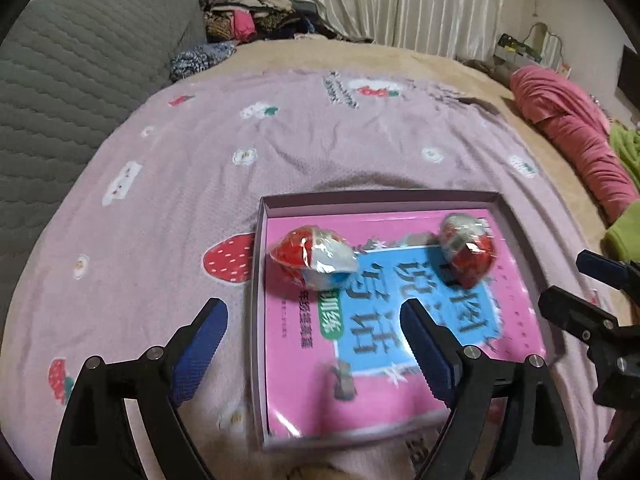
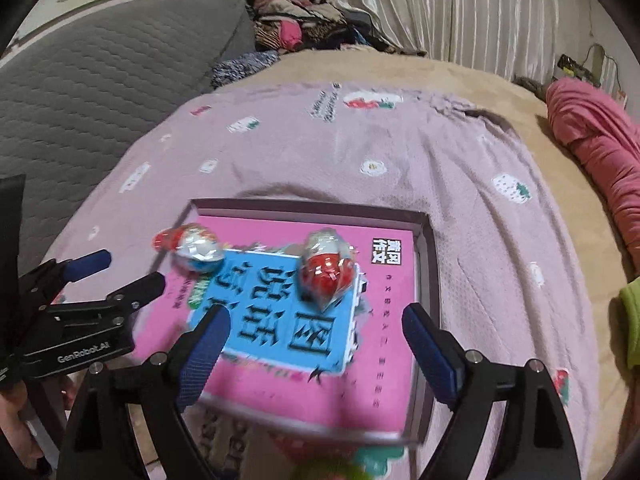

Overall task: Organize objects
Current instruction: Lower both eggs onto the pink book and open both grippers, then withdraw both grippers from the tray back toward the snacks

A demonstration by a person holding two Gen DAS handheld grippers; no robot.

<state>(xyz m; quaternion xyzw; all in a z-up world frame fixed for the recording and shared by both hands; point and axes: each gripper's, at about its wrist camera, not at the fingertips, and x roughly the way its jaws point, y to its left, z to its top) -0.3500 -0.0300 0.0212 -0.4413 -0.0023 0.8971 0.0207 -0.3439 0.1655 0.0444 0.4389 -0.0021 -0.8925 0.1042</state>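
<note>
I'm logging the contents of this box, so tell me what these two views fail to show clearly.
- Book cover: small print is motion-blurred in both views; only the large characters read.
- Two wrapped eggs: label text is lost to glare and blur.
- Box near edge: smeared in the right wrist view.
- Anything under the book: hidden by the book.

A purple blanket (image 1: pixel 320 140) with strawberry and flower pictures lies flat on a tan bed cover (image 2: pixel 460 76). A gray quilted cushion (image 1: pixel 80 80) stands on the left side. A pile of clothes (image 1: pixel 256 12) sits at the far end, near the white curtains (image 1: pixel 400 0). A rolled pink cloth (image 1: pixel 572 132) lies on the right, with a green cloth (image 2: pixel 632 320) beside it.
</note>
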